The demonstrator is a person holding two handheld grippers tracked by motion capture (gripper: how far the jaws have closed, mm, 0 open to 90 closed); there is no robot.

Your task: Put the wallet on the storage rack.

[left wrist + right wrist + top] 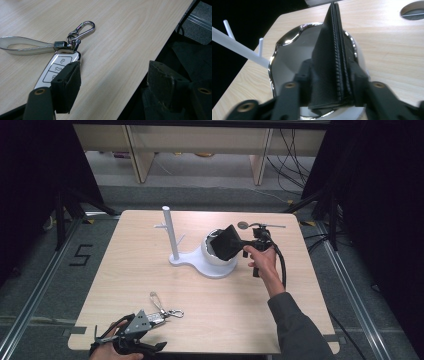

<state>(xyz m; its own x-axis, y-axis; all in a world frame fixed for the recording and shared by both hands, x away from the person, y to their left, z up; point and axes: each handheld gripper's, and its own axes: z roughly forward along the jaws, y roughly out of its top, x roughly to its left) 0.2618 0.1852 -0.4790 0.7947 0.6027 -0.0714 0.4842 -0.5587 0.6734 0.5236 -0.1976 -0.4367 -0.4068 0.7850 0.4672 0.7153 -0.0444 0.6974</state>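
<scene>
The right gripper [239, 243], jaws clamped on a flat black leather wallet [228, 241], lowers it into a white chrome-rimmed bowl [212, 257]; release comes next. The left gripper [112, 82] rests, jaws apart.

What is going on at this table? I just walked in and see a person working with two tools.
A person holds a hand-held gripper in each hand. The right hand-held gripper has a black wallet between its jaws, over the white bowl of a stand whose post rises beside it. The left hand-held gripper waits open near the table's front edge, next to a car key fob with a strap and carabiner, not gripping it.
</scene>
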